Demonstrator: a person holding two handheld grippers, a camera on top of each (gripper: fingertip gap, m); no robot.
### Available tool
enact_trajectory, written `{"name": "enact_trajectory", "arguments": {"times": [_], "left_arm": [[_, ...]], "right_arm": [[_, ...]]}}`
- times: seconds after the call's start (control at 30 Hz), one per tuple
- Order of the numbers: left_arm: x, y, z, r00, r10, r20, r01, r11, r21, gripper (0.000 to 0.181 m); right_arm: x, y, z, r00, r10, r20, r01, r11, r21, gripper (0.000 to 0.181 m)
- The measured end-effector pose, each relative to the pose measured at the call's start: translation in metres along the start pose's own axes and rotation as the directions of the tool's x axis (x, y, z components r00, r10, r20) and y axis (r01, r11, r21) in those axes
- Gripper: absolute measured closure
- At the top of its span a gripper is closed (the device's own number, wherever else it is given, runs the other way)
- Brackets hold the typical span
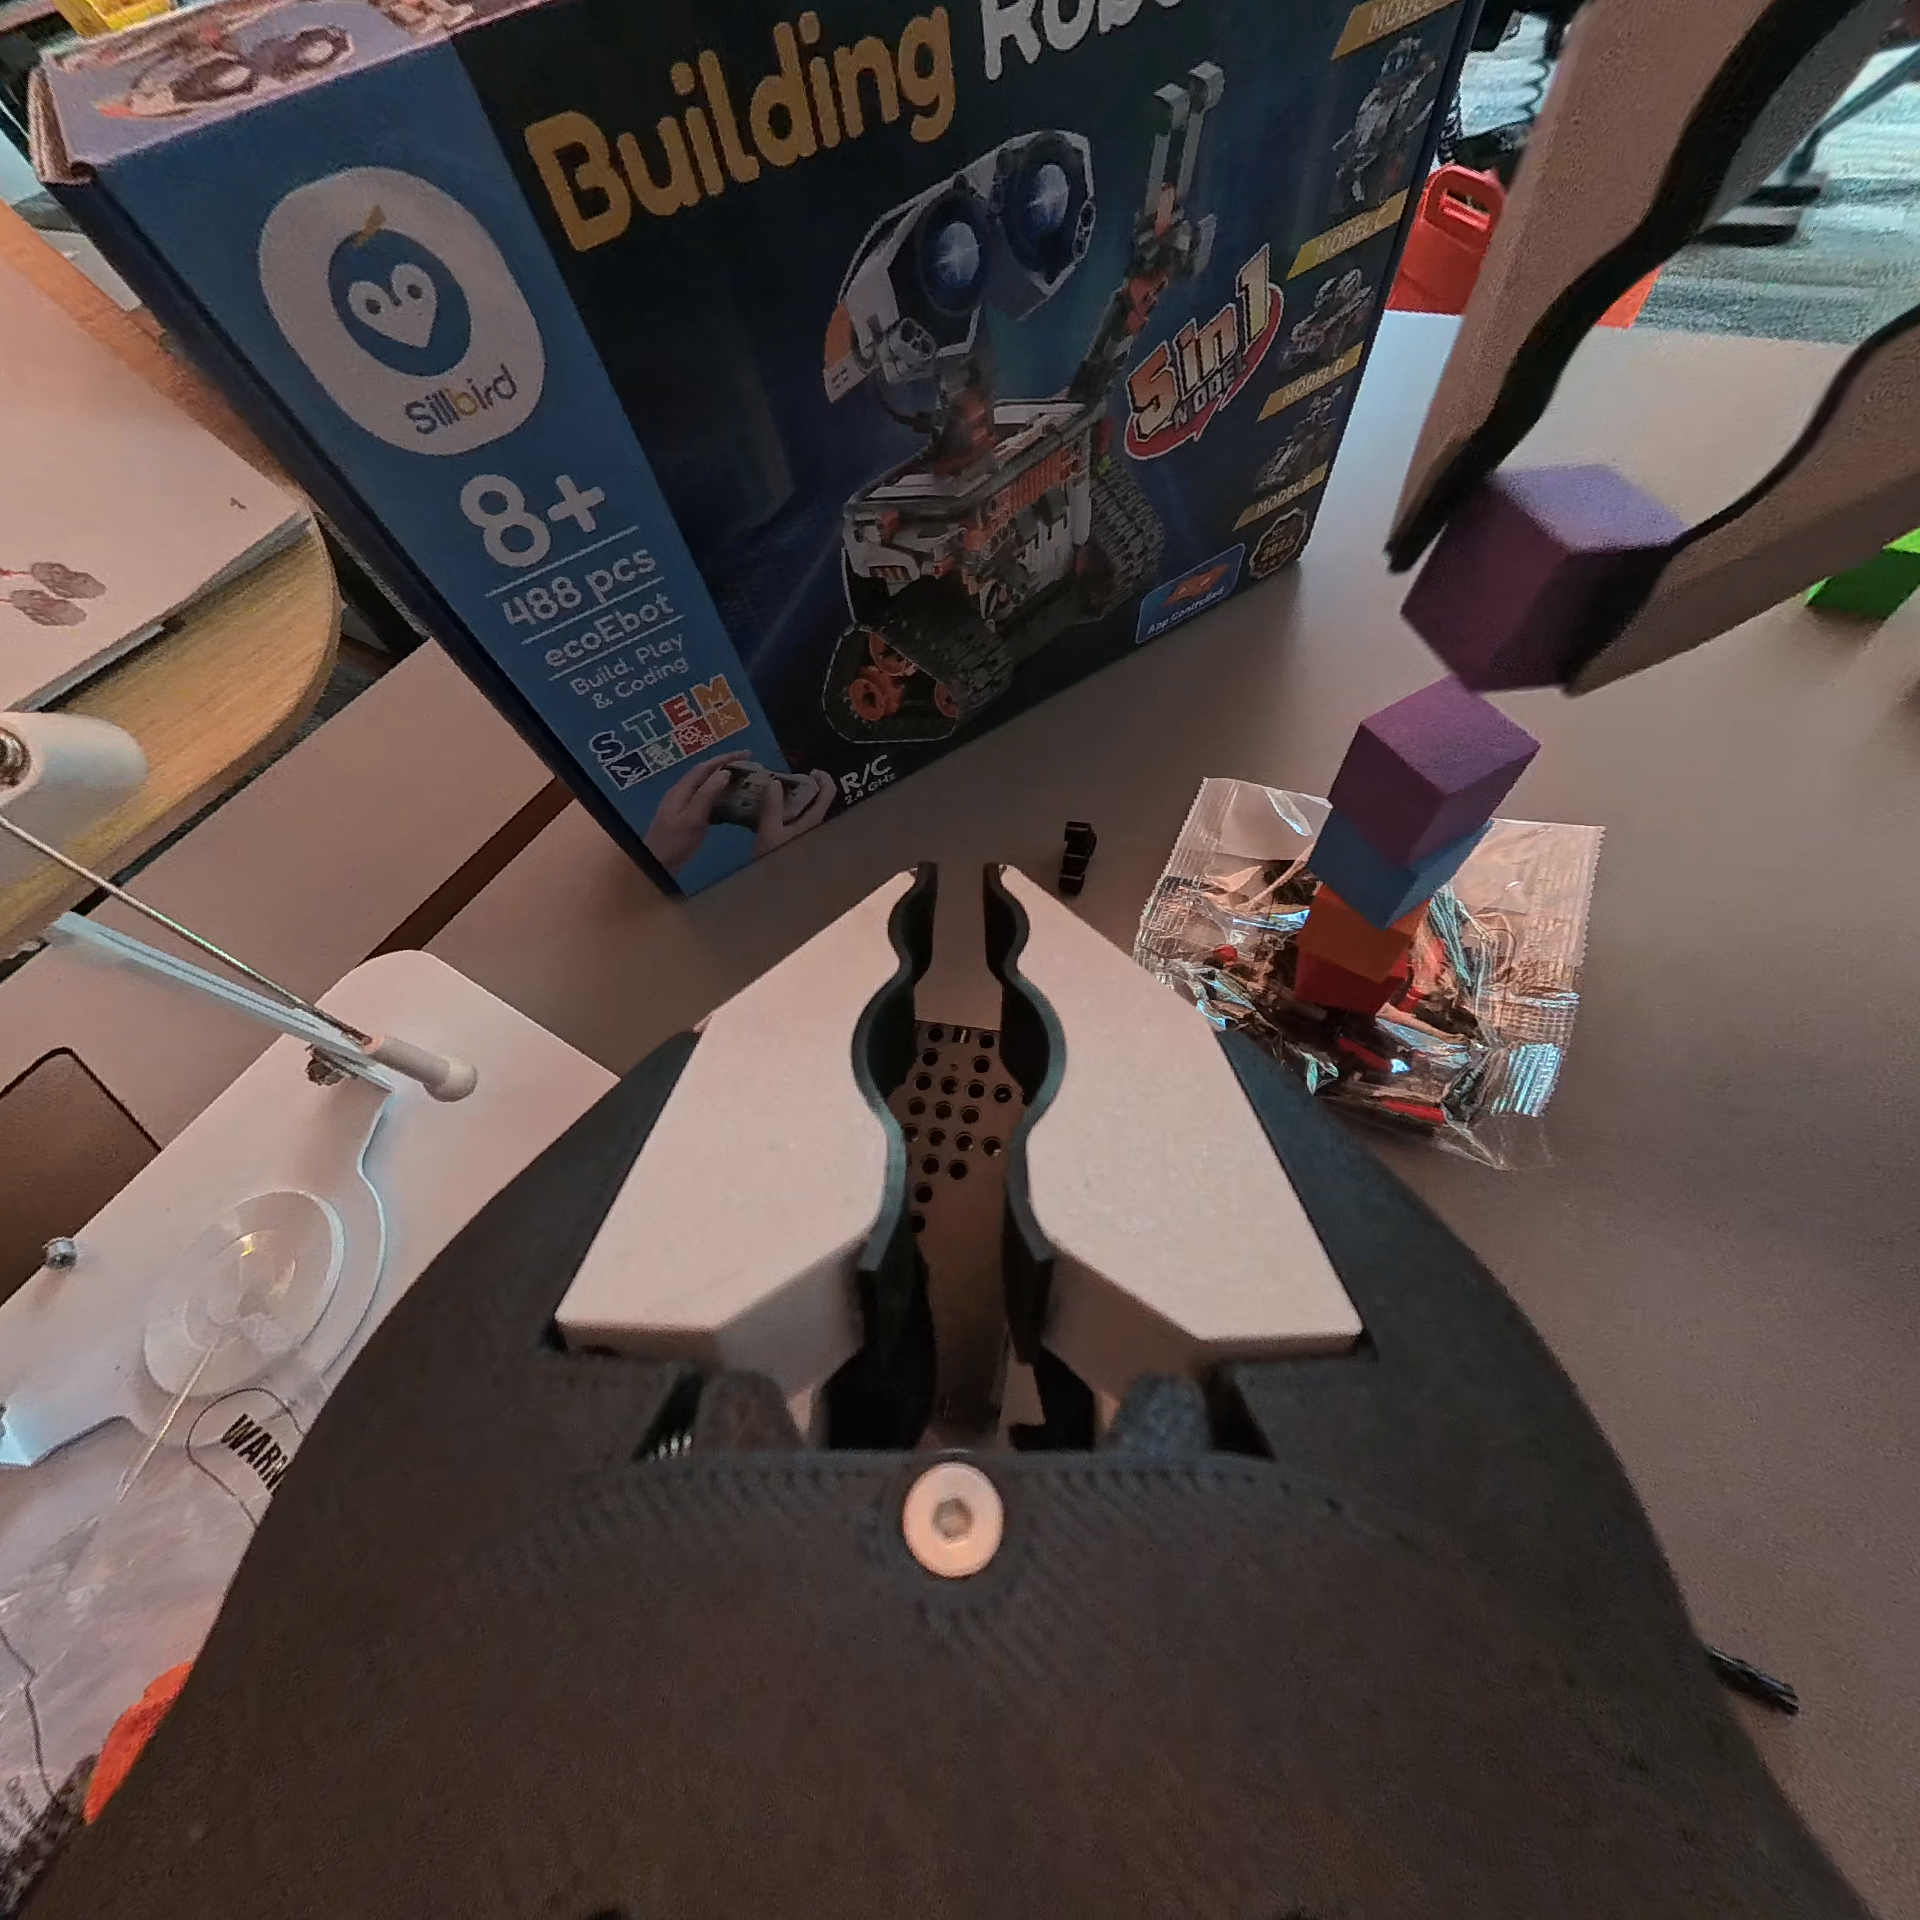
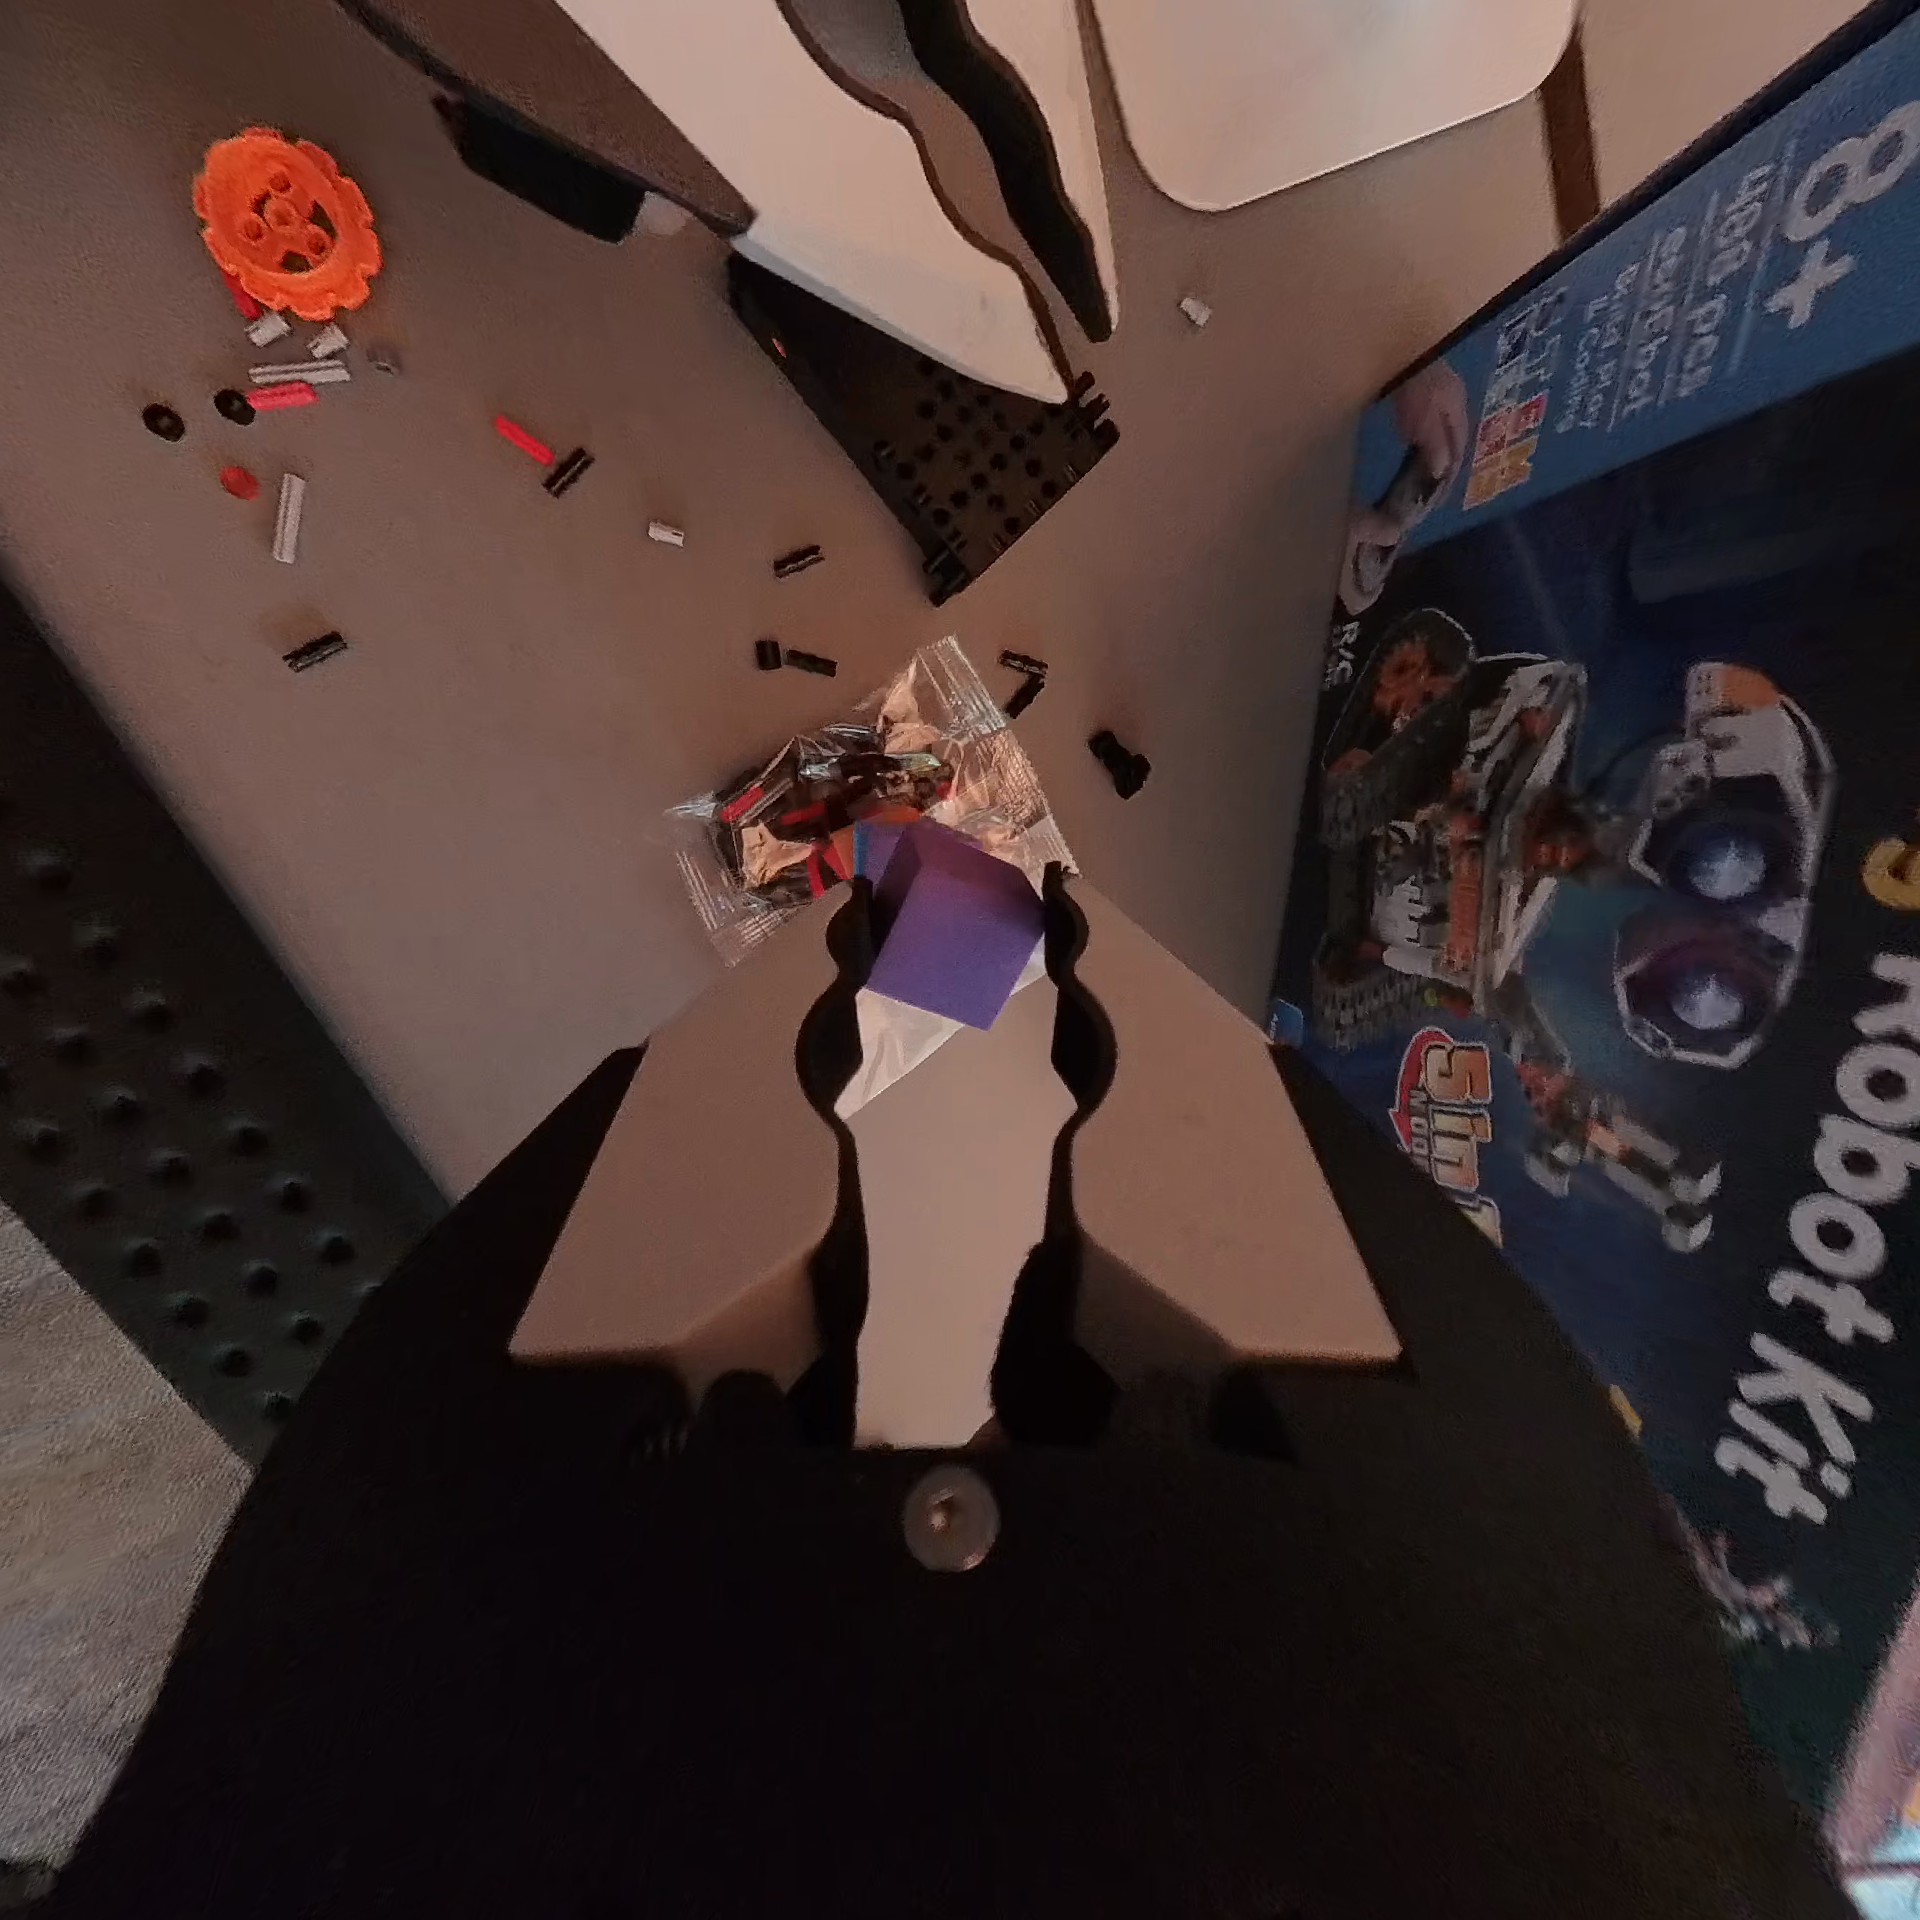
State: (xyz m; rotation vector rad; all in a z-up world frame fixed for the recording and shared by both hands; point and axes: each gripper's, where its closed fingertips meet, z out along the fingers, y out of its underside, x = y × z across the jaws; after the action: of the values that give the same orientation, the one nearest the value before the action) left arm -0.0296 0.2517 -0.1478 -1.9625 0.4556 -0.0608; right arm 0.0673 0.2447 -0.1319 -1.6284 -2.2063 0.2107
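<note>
My right gripper [image 2: 956,883] is shut on a purple foam cube [image 2: 951,940] and holds it just above a leaning stack of cubes. In the left wrist view the held cube [image 1: 1538,577] hangs a small gap above the stack's top purple cube [image 1: 1434,764], with a blue cube [image 1: 1387,868], an orange one and a red one below. The stack stands on a clear plastic bag of small parts [image 1: 1496,1049]. My left gripper [image 1: 961,883] is shut to a narrow slit, low over a black perforated plate [image 1: 956,1101], left of the stack. I cannot tell if it touches the plate.
A big blue toy-kit box [image 1: 727,436] stands behind the stack. Small black, red and white pins and an orange gear [image 2: 283,237] lie scattered on the table [image 2: 499,727]. A white stand with a lens [image 1: 249,1278] is at the left. A green block [image 1: 1870,592] sits far right. About 10 centimeters separates my left fingertips from my right. The orange gear [image 2: 283,237] sits 20 centimeters or so from the ends of my left fingers.
</note>
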Motion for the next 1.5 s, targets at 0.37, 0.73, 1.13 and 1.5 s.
{"name": "enact_trajectory", "arguments": {"times": [0.37,0.73,1.13,1.5], "left_arm": [[0.0,-0.003,-0.001,1.0,-0.014,-0.017,0.014,1.0,0.016,0.173],[0.0,-0.003,-0.002,1.0,-0.014,-0.02,0.014,1.0,0.019,0.173],[0.01,-0.005,0.002,0.999,-0.015,-0.045,0.016,1.0,0.025,0.174],[0.012,-0.001,0.004,0.999,0.0,-0.037,0.0,1.0,0.006,0.173]], "right_arm": [[-0.005,0.009,0.023,0.998,-0.007,0.063,0.017,0.988,-0.153,0.149],[0.0,0.007,0.005,1.0,0.011,-0.012,-0.012,0.996,-0.088,0.132],[-0.051,0.215,-0.019,0.958,0.246,-0.149,-0.284,0.895,-0.344,0.135],[-0.078,0.272,0.007,0.904,0.419,-0.088,-0.425,0.851,-0.308,0.141]]}}
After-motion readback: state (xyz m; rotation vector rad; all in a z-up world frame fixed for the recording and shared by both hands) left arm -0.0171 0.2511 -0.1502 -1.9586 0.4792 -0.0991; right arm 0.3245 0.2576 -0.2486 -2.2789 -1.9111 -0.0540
